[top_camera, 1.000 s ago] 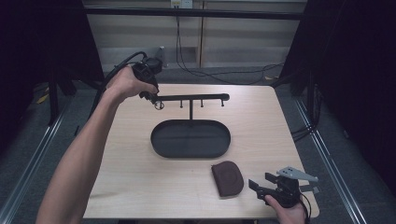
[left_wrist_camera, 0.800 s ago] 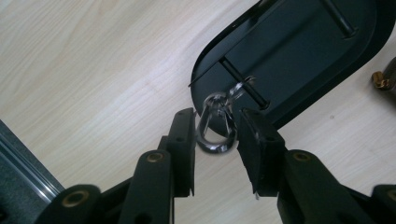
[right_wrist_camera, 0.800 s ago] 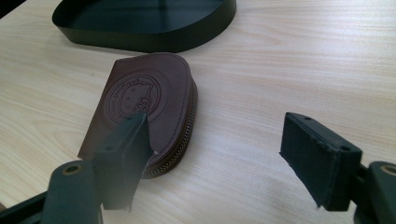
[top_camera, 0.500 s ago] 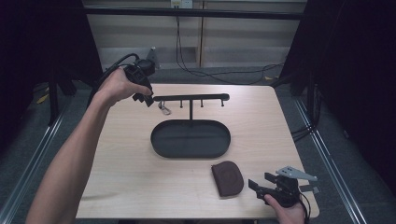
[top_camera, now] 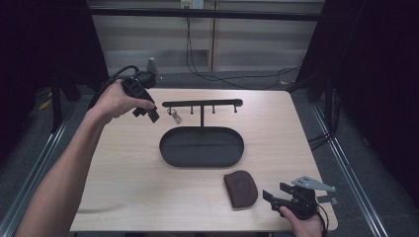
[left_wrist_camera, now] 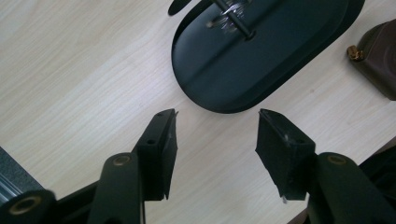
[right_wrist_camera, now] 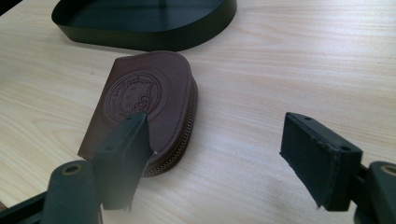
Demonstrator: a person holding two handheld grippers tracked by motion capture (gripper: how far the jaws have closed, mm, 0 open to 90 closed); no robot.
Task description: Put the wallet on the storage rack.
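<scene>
A black rack (top_camera: 202, 103) with pegs stands on an oval black tray (top_camera: 201, 146). A small key ring (top_camera: 174, 116) hangs from the peg at its left end. My left gripper (top_camera: 146, 114) hovers just left of the keys, apart from them. Its jaws have just been opening and nothing is between them. In the left gripper view, that gripper (left_wrist_camera: 217, 116) points down at the table beside the tray (left_wrist_camera: 261, 60). A brown leather pouch (top_camera: 240, 188) lies flat near the front edge. My right gripper (top_camera: 276, 192) sits open just right of it, and the pouch (right_wrist_camera: 144, 102) lies by the left jaw.
Bare light wood table (top_camera: 123, 173) spreads to the left and front of the tray. Cables (top_camera: 197, 54) run along the floor behind the table. Dark curtains flank both sides. The right gripper is close to the table's front right corner.
The left gripper has drawn back leftward from the rack's left end, and its jaws have parted. The key ring stays hanging on the peg. The right gripper has not moved.
</scene>
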